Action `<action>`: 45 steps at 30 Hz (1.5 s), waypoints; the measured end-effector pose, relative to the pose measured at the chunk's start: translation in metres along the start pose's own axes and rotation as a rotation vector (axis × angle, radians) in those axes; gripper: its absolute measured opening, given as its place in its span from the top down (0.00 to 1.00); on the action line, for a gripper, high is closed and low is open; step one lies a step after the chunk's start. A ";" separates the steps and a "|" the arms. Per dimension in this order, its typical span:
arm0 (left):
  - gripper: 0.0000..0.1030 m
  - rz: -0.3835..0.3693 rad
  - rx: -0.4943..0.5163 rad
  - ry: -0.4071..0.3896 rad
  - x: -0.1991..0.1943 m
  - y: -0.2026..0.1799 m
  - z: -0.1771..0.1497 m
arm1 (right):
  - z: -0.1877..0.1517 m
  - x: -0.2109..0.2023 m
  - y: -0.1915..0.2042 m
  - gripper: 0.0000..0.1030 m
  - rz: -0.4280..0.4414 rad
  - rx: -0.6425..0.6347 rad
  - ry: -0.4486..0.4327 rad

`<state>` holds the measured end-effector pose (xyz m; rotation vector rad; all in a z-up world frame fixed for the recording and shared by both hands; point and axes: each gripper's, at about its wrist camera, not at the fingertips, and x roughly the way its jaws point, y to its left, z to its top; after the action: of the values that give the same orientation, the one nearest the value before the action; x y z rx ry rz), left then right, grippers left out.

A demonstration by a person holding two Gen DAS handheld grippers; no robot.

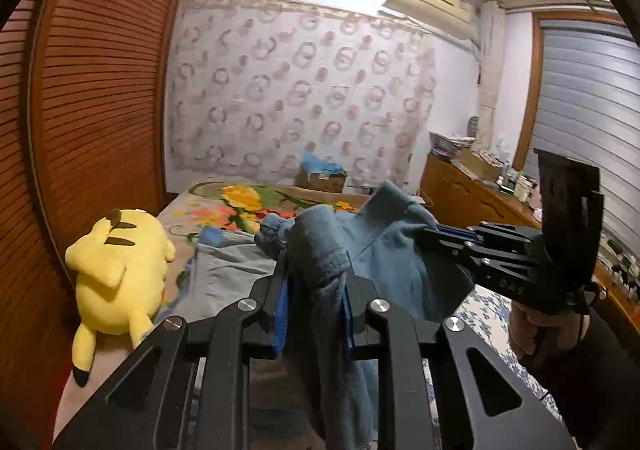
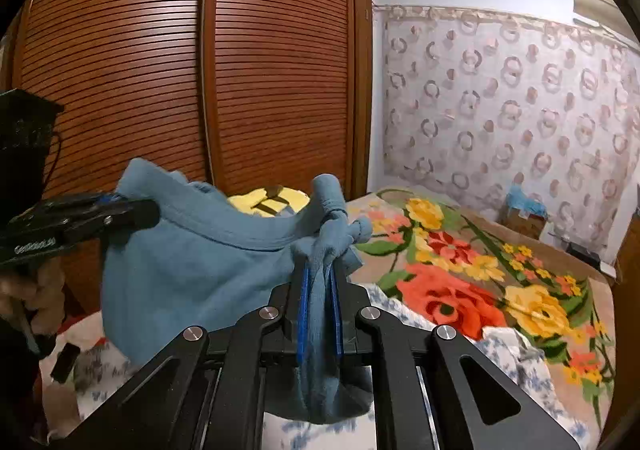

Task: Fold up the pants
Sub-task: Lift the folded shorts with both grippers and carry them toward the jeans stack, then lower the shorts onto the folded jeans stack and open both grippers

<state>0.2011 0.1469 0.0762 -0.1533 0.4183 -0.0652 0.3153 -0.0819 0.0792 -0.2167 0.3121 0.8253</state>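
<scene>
Blue cloth bunches between both sets of jaws: the left gripper [image 1: 316,290] is clenched on one part of the pants [image 1: 384,250], and the right gripper [image 2: 320,290] pinches another part, so the garment hangs slack between them above the bed [image 2: 460,250]. This looks like the opening step, lifting and spreading before any fold. Next, the two grips likely need to draw apart to pull the fabric taut, then lower it flat, clear of the yellow plush toy [image 1: 120,262].

Yellow plush toy [image 1: 120,270] crowding bed's [image 2: 460,270] wardrobe [image 2: 180,69] side, cardboard box [image 1: 322,179] at far end, floral middle open
</scene>
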 end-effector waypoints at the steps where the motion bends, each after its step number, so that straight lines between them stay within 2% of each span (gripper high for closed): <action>1: 0.79 0.012 0.000 0.000 0.001 0.003 0.000 | 0.002 0.008 -0.002 0.91 0.003 -0.002 -0.004; 11: 0.79 0.130 -0.044 0.010 0.011 0.041 -0.012 | 0.024 0.089 -0.008 0.93 0.037 -0.044 0.016; 14: 0.79 0.143 -0.066 0.014 0.016 0.050 -0.018 | 0.029 0.112 -0.003 0.94 0.052 -0.071 0.032; 22: 0.79 0.158 -0.086 -0.026 0.007 0.057 -0.012 | 0.046 0.125 -0.001 0.94 0.067 -0.135 0.012; 25: 0.79 0.172 -0.110 0.003 0.015 0.066 -0.018 | 0.048 0.135 -0.005 0.94 0.068 -0.134 0.021; 29: 0.78 0.229 -0.146 0.077 0.034 0.079 -0.034 | 0.038 0.163 -0.011 0.94 0.093 -0.116 0.099; 32: 0.76 0.252 -0.172 0.109 0.040 0.087 -0.045 | 0.031 0.180 -0.013 0.94 0.073 -0.109 0.129; 33: 0.74 0.258 -0.172 0.111 0.040 0.088 -0.047 | 0.029 0.182 -0.014 0.92 0.072 -0.101 0.134; 34: 0.72 0.266 -0.173 0.111 0.039 0.089 -0.048 | 0.029 0.183 -0.015 0.86 0.067 -0.096 0.130; 35: 0.67 0.272 -0.171 0.110 0.038 0.090 -0.048 | 0.031 0.182 -0.016 0.78 0.055 -0.093 0.124; 36: 0.58 0.273 -0.169 0.106 0.036 0.089 -0.047 | 0.033 0.179 -0.017 0.74 0.042 -0.084 0.112; 37: 0.54 0.267 -0.167 0.098 0.033 0.089 -0.046 | 0.035 0.174 -0.020 0.68 0.037 -0.071 0.095; 38: 0.49 0.265 -0.164 0.085 0.030 0.088 -0.045 | 0.037 0.169 -0.020 0.67 0.035 -0.058 0.080; 41: 0.49 0.263 -0.144 0.056 0.024 0.084 -0.039 | 0.038 0.151 -0.025 0.67 0.035 -0.027 0.051; 45: 0.48 0.245 -0.109 0.061 0.026 0.074 -0.039 | 0.025 0.136 -0.027 0.67 0.113 -0.010 0.068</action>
<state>0.2118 0.2123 0.0189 -0.2062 0.4987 0.1947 0.4264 0.0011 0.0559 -0.2385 0.3866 0.9329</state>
